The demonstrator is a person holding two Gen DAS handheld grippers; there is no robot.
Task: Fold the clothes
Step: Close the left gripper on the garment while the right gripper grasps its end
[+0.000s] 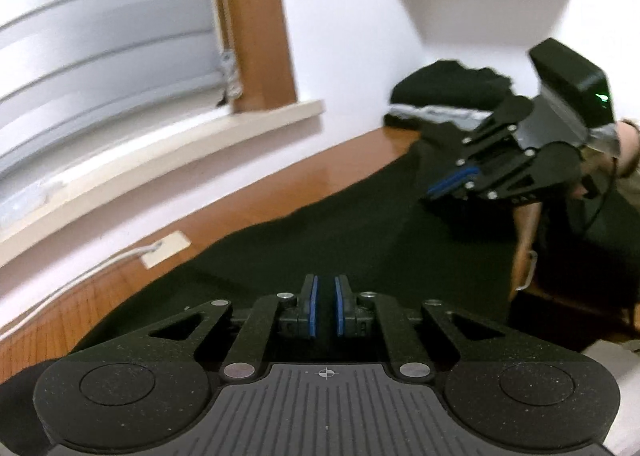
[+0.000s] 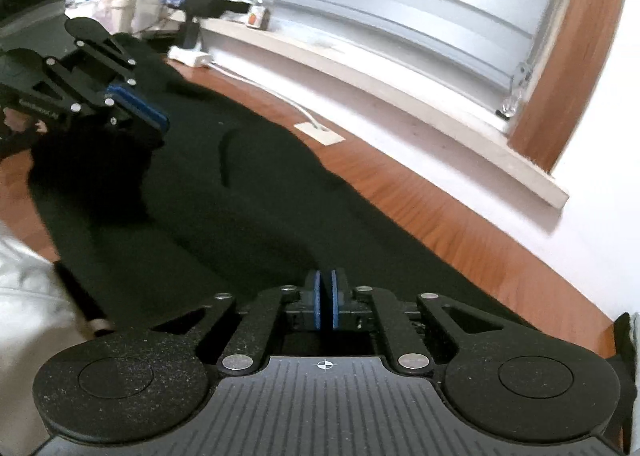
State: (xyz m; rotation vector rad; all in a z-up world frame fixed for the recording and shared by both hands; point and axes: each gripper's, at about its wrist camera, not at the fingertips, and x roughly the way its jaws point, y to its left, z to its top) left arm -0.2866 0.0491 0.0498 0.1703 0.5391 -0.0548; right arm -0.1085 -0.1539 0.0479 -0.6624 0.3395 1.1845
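So the black garment (image 2: 248,192) is spread out flat on the wooden desk (image 2: 440,224), a long dark stretch that runs alongside the windowsill (image 2: 360,72) with a bare strip of wood between the two. It looks like soft, matte knit fabric, light and floppy, so I'd guess it sags and drags rather than holding any shape, and it'll bunch if only one side gets lifted. Best place to take it is right at the near edge, one pinch toward each end, so the fold comes over evenly. That's pretty much how it's set up: the left tool (image 1: 325,306) is clenched with its blue pads nearly together, and dark cloth seems to sit between them, though black on black makes it hard to be sure. The right tool (image 2: 325,302) is clenched the same way at the garment's near edge, again with what looks like fabric pinched in the gap. From each wrist view you can see the other tool poised over the garment further along. Off the far end of the garment there's a dark pile of clothes (image 1: 448,92) with a grey-white layer in it, against the wall. A small white card (image 2: 320,133) with a white cable (image 2: 256,86) lies between the garment and the windowsill.
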